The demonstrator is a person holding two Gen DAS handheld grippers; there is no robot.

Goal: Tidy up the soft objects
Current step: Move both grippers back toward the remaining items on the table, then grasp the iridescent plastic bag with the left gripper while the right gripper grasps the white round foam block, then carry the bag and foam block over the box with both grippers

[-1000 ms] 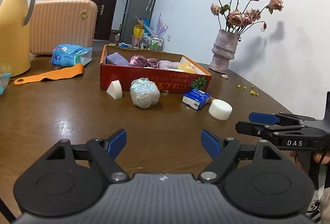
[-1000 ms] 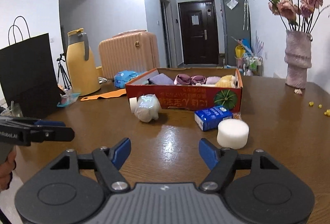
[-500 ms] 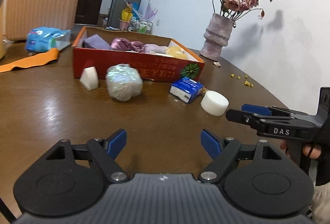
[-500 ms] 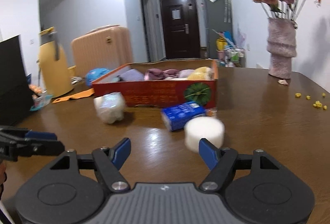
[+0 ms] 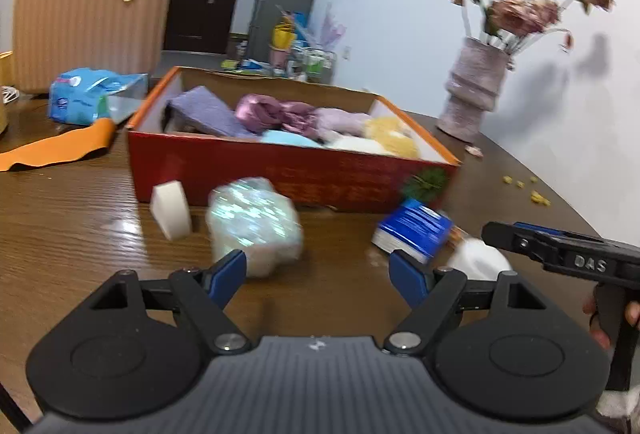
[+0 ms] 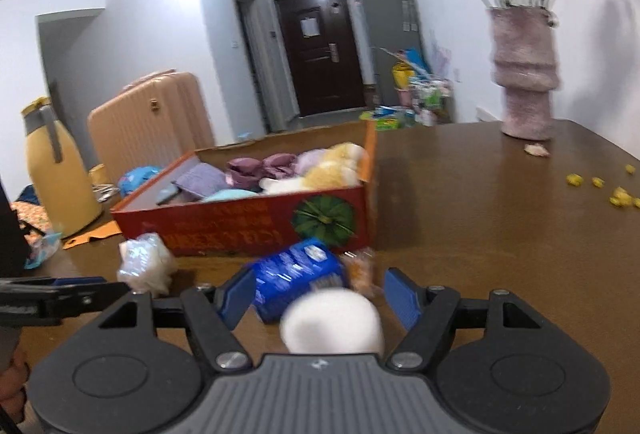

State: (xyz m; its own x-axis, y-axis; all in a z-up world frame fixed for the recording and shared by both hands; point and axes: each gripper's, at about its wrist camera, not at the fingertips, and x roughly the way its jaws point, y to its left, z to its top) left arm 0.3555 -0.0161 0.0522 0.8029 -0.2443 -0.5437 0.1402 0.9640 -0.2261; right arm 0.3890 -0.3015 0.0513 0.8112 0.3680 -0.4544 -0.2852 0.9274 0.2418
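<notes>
A red cardboard box on the brown table holds several soft things in purple, pink, blue and yellow. In front of it lie a white wedge sponge, a shiny wrapped bundle, a blue tissue pack and a round white sponge. My left gripper is open, its left fingertip just in front of the bundle. My right gripper is open with the round sponge between its jaws, not squeezed.
A pink vase of dried roses stands at the back right. Yellow crumbs lie near the right edge. An orange cloth, a blue packet, a yellow jug and a pink suitcase are at the left.
Both grippers have moved forward toward the box. The round sponge has come between my right jaws and the bundle is now close to my left fingertip.
</notes>
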